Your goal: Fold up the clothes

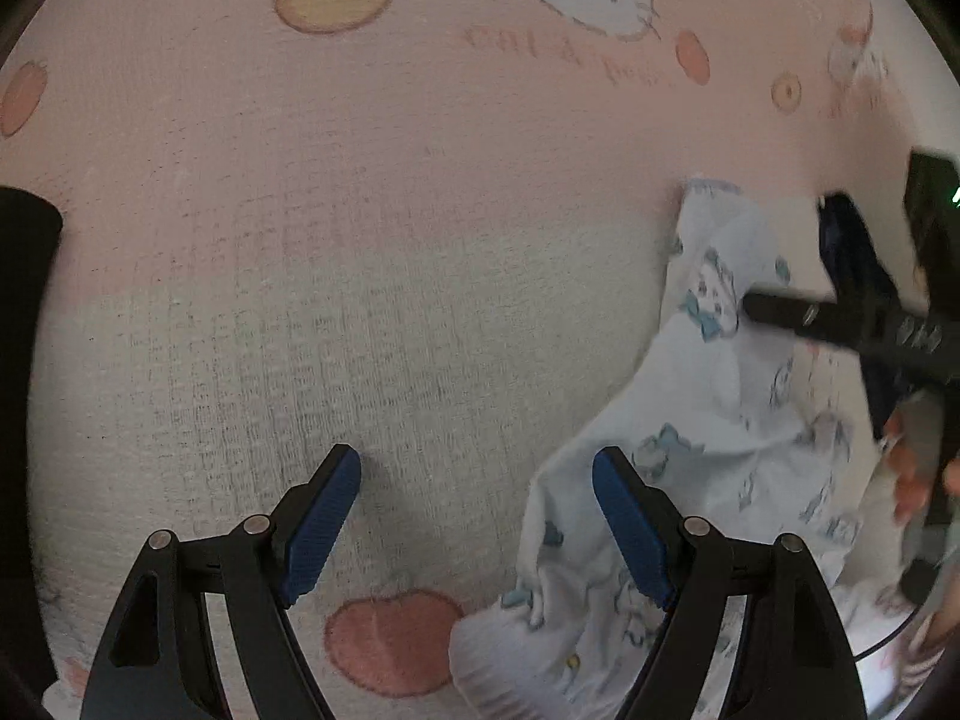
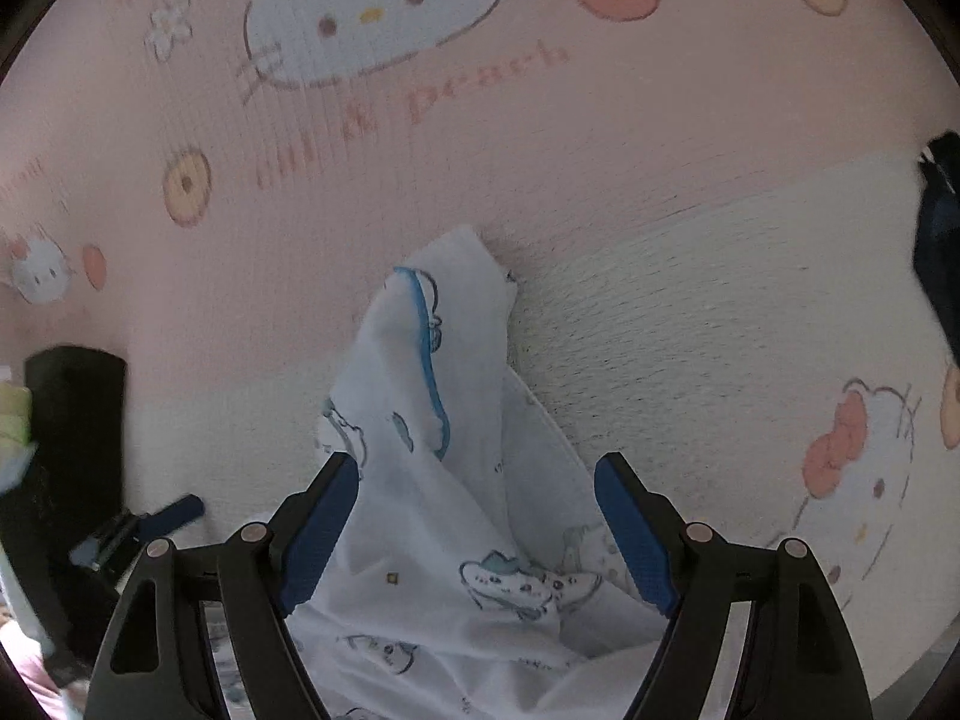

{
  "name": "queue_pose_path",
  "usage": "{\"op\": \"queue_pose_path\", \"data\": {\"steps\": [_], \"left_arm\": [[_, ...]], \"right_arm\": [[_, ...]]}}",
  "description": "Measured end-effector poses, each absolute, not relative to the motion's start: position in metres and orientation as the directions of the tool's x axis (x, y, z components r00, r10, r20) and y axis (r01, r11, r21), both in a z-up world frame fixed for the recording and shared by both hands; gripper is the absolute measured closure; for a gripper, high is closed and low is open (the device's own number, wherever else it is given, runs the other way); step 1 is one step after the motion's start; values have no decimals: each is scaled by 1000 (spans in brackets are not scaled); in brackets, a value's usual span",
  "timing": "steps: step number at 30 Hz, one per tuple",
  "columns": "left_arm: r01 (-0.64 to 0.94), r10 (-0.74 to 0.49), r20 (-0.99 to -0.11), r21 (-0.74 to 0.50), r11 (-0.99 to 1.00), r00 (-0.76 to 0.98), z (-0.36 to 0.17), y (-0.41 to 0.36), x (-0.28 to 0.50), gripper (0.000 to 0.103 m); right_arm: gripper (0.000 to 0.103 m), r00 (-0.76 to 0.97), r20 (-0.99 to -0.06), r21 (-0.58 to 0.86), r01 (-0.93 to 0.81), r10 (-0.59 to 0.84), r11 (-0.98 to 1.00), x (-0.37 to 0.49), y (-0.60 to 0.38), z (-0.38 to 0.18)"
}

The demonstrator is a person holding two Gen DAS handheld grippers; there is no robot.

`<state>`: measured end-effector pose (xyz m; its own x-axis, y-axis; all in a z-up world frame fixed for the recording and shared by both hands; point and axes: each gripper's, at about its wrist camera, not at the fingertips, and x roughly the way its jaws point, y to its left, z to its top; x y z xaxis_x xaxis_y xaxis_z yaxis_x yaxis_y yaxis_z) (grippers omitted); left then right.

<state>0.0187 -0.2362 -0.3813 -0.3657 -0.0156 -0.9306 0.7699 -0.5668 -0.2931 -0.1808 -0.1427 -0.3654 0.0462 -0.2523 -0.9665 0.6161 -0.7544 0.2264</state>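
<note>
Garment crumpled between spread right gripper fingers; left gripper spread, beside it

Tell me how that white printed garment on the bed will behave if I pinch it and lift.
The white garment lies crumpled in soft folds, so it will probably drape limply. It looks thin, so likely light. The textured pink sheet may resist sliding, so a push would likely bunch it.

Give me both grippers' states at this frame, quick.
Left gripper: open, holding nothing; its right finger overlaps the white printed garment.
Right gripper: open, the garment bunched between its fingers, not clamped.
</note>
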Motion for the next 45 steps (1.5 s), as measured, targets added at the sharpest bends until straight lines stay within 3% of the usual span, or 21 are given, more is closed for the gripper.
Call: {"op": "queue_pose_path", "data": {"steps": [7, 14, 16, 21, 24, 31, 45], "left_arm": [[745, -49, -927, -267, -611, -372, -379, -230, 13, 25], [721, -69, -925, -242, -649, -373, -377, -220, 12, 47], [716, -64, -921, -253, -651, -383, -376, -217, 13, 54], [713, -62, -908, -281, -642, -414, -376, -210, 17, 81], [708, -45, -888, -333, -623, -457, -371, -205, 24, 85], [671, -42, -867, -352, -653, -497, -348, -189, 33, 85], [645, -2, -859, -383, -661, -512, -349, -173, 34, 85]], "right_arm": [[22, 31, -975, 191, 633, -221, -751, -175, -154, -382], [25, -50, -979, 116, 657, -197, -745, -160, -161, -382], [36, -88, -981, 71, 671, -174, -738, -153, -164, -381], [80, -95, -970, 102, 675, -223, -731, -144, -167, -376], [89, -48, -958, 184, 654, -282, -734, -146, -162, -370], [90, 44, -906, 371, 559, -421, -742, -158, -125, -356], [90, 92, -909, 390, 537, -407, -748, -146, -78, -359]]}}
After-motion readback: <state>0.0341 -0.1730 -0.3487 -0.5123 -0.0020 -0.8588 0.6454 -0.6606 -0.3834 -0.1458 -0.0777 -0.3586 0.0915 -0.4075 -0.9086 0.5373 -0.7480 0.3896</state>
